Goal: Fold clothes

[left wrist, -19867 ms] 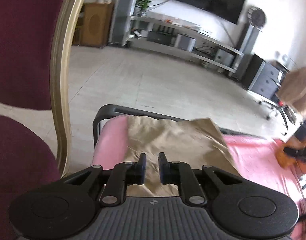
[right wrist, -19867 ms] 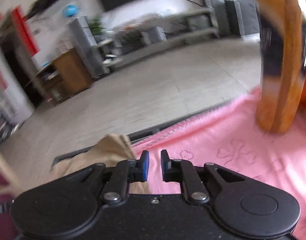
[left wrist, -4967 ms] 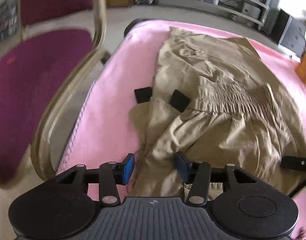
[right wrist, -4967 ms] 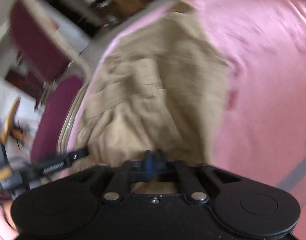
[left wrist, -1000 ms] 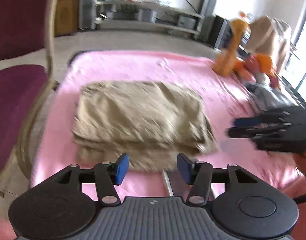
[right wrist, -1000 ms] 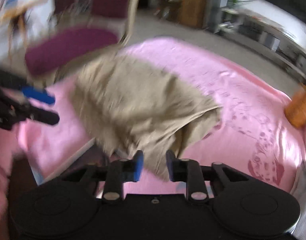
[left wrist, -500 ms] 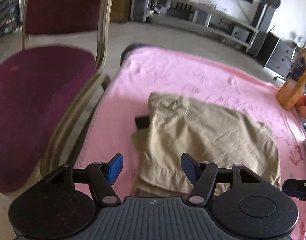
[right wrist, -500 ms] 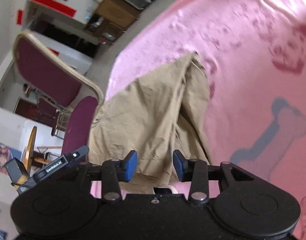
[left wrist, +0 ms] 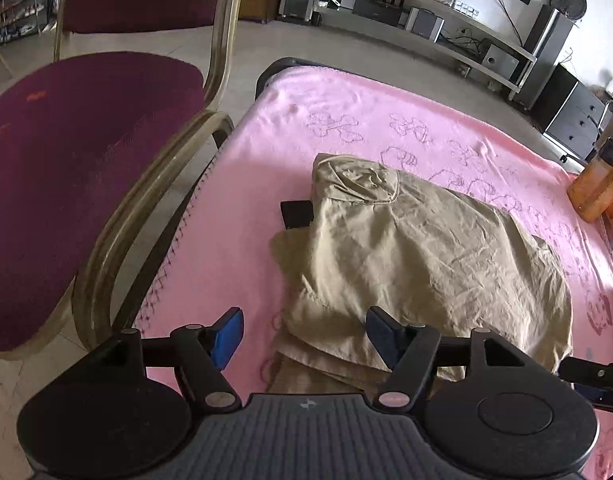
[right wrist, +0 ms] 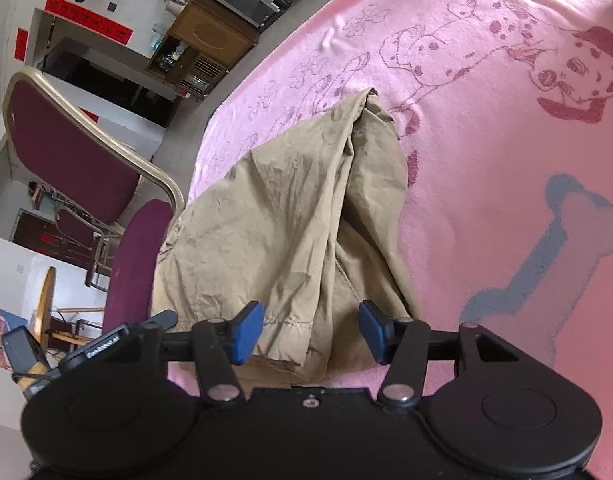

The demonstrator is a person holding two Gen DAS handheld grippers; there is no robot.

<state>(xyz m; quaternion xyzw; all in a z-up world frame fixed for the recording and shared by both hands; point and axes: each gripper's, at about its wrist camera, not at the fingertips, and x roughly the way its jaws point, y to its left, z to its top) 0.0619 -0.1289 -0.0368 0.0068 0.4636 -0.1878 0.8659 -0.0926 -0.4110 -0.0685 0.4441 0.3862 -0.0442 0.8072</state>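
A tan garment (left wrist: 426,260) lies folded in a wrinkled stack on the pink blanket (left wrist: 346,120). My left gripper (left wrist: 302,334) hovers over the stack's near left corner. Its jaws are opening, and the blue pads (left wrist: 226,336) stand clear of the cloth. In the right wrist view the same garment (right wrist: 290,216) has its near hem between my right gripper's (right wrist: 310,330) jaws, which are also opening without pressing on it. The tip of the right gripper (left wrist: 594,376) shows at the stack's right side, and the left gripper (right wrist: 118,336) shows at its other end.
A maroon chair (left wrist: 86,160) with a gold frame stands close against the blanket's left edge. An orange toy (left wrist: 598,184) stands at the far right of the blanket. A black patch (left wrist: 296,214) peeks out beside the garment. A low media shelf (left wrist: 426,20) runs along the far wall.
The garment, spread out five seconds ago, now lies folded and at rest. Both grippers have dropped toward its near edge and their jaws have widened; the right gripper has rolled.
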